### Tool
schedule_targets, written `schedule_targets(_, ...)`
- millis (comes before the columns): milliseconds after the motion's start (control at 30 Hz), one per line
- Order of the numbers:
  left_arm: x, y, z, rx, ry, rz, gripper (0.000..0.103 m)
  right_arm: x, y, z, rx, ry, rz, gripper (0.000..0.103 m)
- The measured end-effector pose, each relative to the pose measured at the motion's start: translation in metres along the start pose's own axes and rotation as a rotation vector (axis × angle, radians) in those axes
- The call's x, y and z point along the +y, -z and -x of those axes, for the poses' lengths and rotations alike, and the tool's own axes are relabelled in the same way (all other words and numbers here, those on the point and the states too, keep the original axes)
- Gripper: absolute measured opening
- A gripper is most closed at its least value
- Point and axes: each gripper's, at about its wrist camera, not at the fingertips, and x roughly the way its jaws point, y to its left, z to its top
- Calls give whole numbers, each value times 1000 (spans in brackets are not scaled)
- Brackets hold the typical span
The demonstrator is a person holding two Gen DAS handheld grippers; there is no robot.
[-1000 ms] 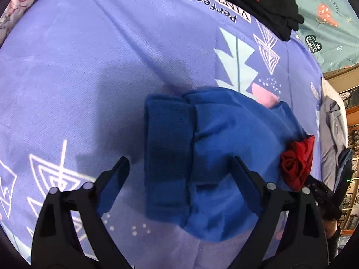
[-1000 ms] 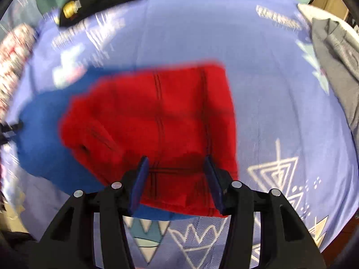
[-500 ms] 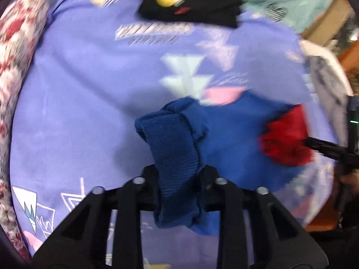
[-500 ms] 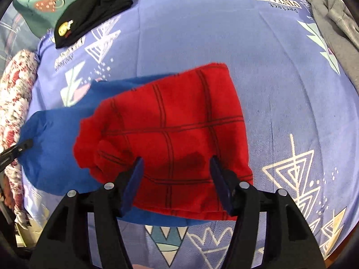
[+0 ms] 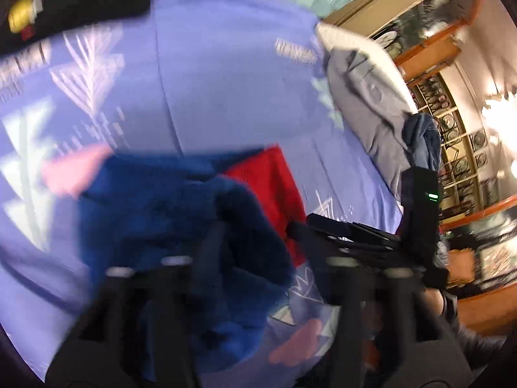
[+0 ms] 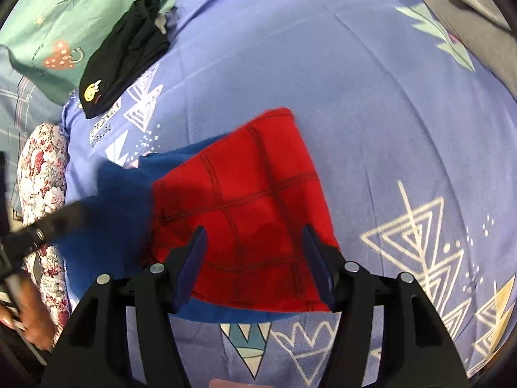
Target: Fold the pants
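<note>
The blue and red pants [image 6: 245,200] lie on the purple bedsheet [image 6: 371,97]. The red checked part is folded on top of the blue part [image 6: 119,200]. My right gripper [image 6: 255,245] is open just above the red fabric's near edge, holding nothing. In the blurred left wrist view my left gripper [image 5: 255,242] is shut on a bunched fold of the blue fabric [image 5: 181,220] and holds it up over the pants. The red part [image 5: 268,181] shows behind it. The right gripper's body [image 5: 371,236] shows at the right there.
A folded black garment [image 6: 126,55] lies at the back left by a green sheet [image 6: 64,9]. Grey clothes [image 5: 368,97] lie at the right edge of the bed. A floral pillow [image 6: 42,174] is at the left. Wooden shelves [image 5: 452,129] stand beyond the bed.
My left gripper closed on the blue waistband fold and carried it right, toward the red part. My right gripper let go of the red fabric and opened wider.
</note>
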Motion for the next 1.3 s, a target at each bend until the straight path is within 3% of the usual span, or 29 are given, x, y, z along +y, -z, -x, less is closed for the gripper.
schedule_targets(100,3,9,7,32,88,53,69,-6,3,1,6,-15,-35,62)
schedule_targets(133,4,11,15,18,92,56,83,-8,4,3,6,-22,-44,63)
schedule_targets(167,4,12,31,-22,81,56,89,-8,3,4,7,-33,-53,64)
schedule_targets(300,24,14,84,-145,83,95,91,7,0,11,17,-119,-52,78)
schedule_targets(400,60,24,106,-199,13,188,93,37,-6,13,53,-225,-12,83)
schedule_targets(500,96,42,105,-176,-148,263,93,61,-10,14,70,-281,9,89)
schedule_targets(533,105,48,101,-167,-169,285,93,67,-13,14,85,-287,13,89)
schedule_targets(667,122,73,68,-54,-158,345,93,78,-13,4,146,-300,-2,97)
schedule_targets(867,100,82,29,30,-141,272,93,97,-1,-26,258,-225,-5,98)
schedule_targets(933,97,81,24,42,-152,240,93,116,6,-33,264,-135,105,92)
schedule_targets(967,95,79,24,40,-152,227,93,119,10,-35,261,-98,147,63)
schedule_targets(1000,96,77,24,38,-138,227,93,119,12,-38,267,-42,169,51)
schedule_targets(1067,97,74,29,35,-112,244,93,106,12,-35,276,-94,121,43)
schedule_targets(1167,101,72,52,-18,-106,253,93,96,5,-7,216,-164,128,40)
schedule_targets(1233,104,70,70,-60,-111,259,93,96,-2,32,122,-214,190,39)
schedule_targets(1300,105,69,78,-78,-135,251,93,91,-8,61,61,-205,237,39)
